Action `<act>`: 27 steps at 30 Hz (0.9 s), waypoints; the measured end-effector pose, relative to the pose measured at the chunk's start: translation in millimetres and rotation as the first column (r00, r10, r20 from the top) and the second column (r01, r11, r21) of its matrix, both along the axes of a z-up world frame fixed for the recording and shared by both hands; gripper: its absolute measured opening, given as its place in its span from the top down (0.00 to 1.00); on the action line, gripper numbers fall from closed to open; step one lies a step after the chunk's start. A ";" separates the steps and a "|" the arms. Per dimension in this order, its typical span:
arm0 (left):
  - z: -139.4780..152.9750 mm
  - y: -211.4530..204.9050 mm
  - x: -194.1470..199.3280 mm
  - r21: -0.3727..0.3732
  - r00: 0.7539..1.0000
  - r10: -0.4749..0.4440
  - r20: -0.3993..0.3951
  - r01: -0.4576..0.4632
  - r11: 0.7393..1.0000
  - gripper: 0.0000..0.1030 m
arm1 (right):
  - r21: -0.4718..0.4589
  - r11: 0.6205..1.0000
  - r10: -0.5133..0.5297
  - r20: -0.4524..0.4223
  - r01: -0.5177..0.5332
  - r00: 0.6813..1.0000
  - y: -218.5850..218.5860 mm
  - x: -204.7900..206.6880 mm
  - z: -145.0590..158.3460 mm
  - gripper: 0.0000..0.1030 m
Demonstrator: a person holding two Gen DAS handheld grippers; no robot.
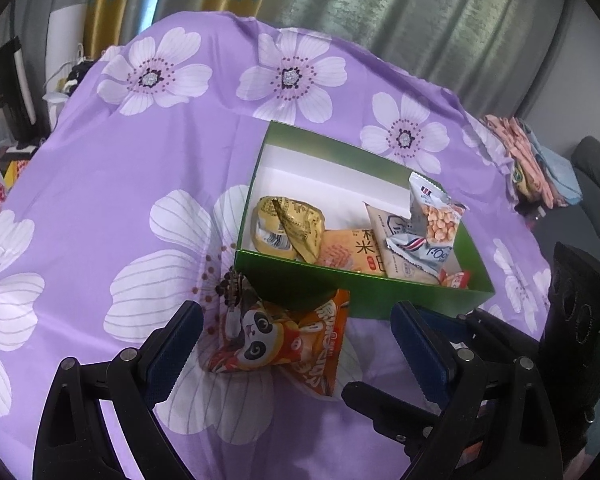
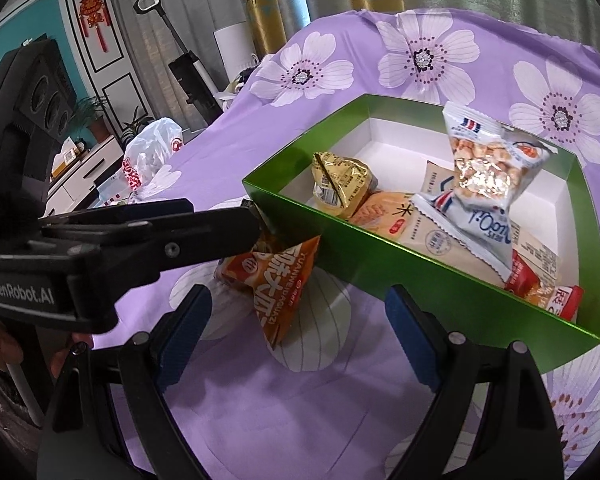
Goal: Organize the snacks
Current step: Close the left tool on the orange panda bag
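On the purple flowered cloth point(image 1: 100, 184), just outside the near wall of the green box point(image 1: 340, 292), lies one orange snack packet point(image 1: 284, 340), the only snack not yet inside. It touches or nearly touches that wall; which, I cannot tell.

The left gripper point(image 1: 296, 332) stands with its jaws spread wide on either side of the packet, pads clear of it, gripping nothing. The right gripper point(image 2: 300, 316) is likewise wide open and empty, over bare cloth just in front of the box.

Inside the box: a gold packet point(image 1: 288, 228), an orange rice-cracker packet point(image 1: 352, 256), a beige packet point(image 1: 400, 244), a blue-and-white peanut bag point(image 2: 488, 168) standing upright on the others, and a red packet point(image 2: 548, 284) in the near corner.

Risks noted:
- The two grippers are close together near the same packet. If both go for it, the fingers may collide.
- The packet is puffed and creased. A pinch on a loose corner may slip, or it may swing and drop during the lift.
- The near wall is right behind the packet. A low carry may catch the rim and shove the light box across the slick cloth.
- The peanut bag looks poorly balanced. A packet dropped against it may topple it, possibly over the wall.
- Pads closing low may snag the cloth, dragging everything on it.
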State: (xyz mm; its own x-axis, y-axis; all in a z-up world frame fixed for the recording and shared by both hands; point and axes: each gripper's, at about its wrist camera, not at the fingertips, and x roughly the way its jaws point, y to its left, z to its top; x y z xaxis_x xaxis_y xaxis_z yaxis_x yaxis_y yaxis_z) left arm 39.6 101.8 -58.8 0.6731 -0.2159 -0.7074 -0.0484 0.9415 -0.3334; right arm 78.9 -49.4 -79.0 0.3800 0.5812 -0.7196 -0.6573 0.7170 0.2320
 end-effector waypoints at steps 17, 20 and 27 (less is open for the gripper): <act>-21.6 22.7 6.2 -0.068 0.999 0.030 -0.037 -0.032 0.997 0.08 | 0.014 1.000 0.028 -0.028 -0.027 0.999 21.1 6.0 -15.2 0.14; -25.3 25.0 6.0 -0.069 0.998 0.036 -0.046 -0.039 0.997 0.08 | 0.018 1.000 0.027 -0.031 -0.026 0.999 23.3 8.6 -16.4 0.14; -33.2 32.3 9.5 -0.125 0.999 0.024 -0.045 -0.030 0.992 0.08 | 0.029 0.999 0.040 -0.048 -0.038 0.998 29.3 11.9 -23.0 0.14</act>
State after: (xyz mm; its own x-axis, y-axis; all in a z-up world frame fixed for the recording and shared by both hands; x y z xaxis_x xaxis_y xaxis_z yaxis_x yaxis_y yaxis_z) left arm 49.1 134.1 -91.9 0.6488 -0.2873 -0.7046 -0.0902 0.8904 -0.4461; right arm 90.8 -20.1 -101.9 0.3217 0.6150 -0.7199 -0.6721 0.6838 0.2839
